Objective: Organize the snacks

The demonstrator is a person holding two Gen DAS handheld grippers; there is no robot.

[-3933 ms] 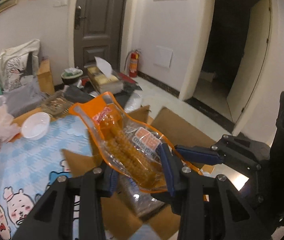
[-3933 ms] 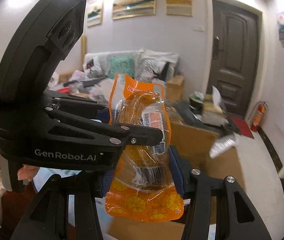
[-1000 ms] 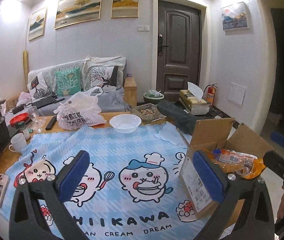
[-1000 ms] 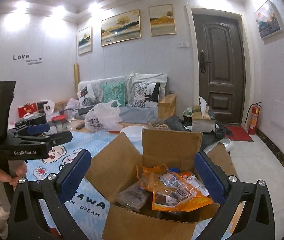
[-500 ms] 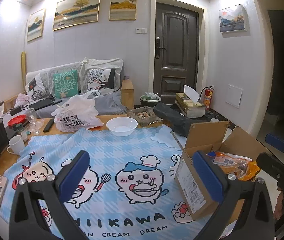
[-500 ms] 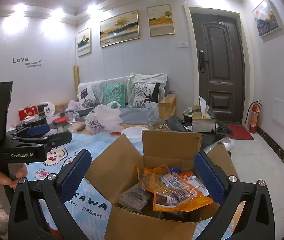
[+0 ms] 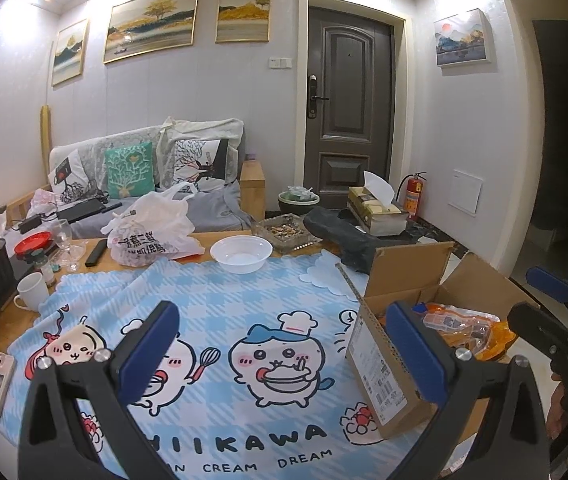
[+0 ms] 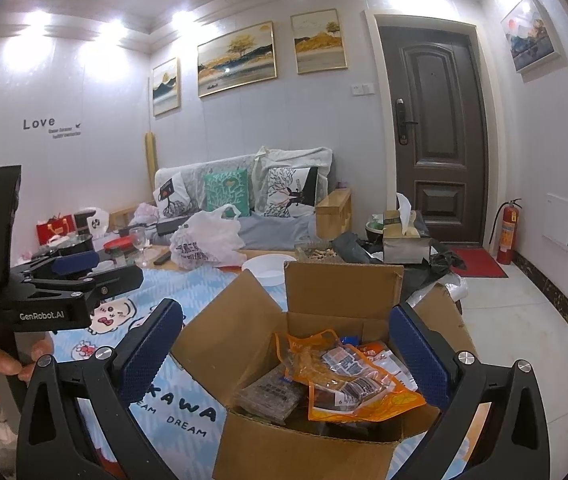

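Orange snack bag (image 8: pixel 348 376) now dropped in cardboard box (image 8: pixel 324 452) below right gripper (image 8: pixel 284 356); both grippers' jaws wide, empty, left gripper (image 7: pixel 284 344) withdrawn over counter (image 7: pixel 0 320).

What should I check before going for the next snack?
1. Left gripper empty, jaws wide: ok.
2. Right gripper empty, jaws wide: ok.
3. Orange snack bag lying inside the cardboard box: ok.
4. Box flaps open, top clear for another drop: ok.
5. Loose snack visible on the blue tablecloth: not ok, none seen.
6. Contents of the white plastic bag: cannot tell.
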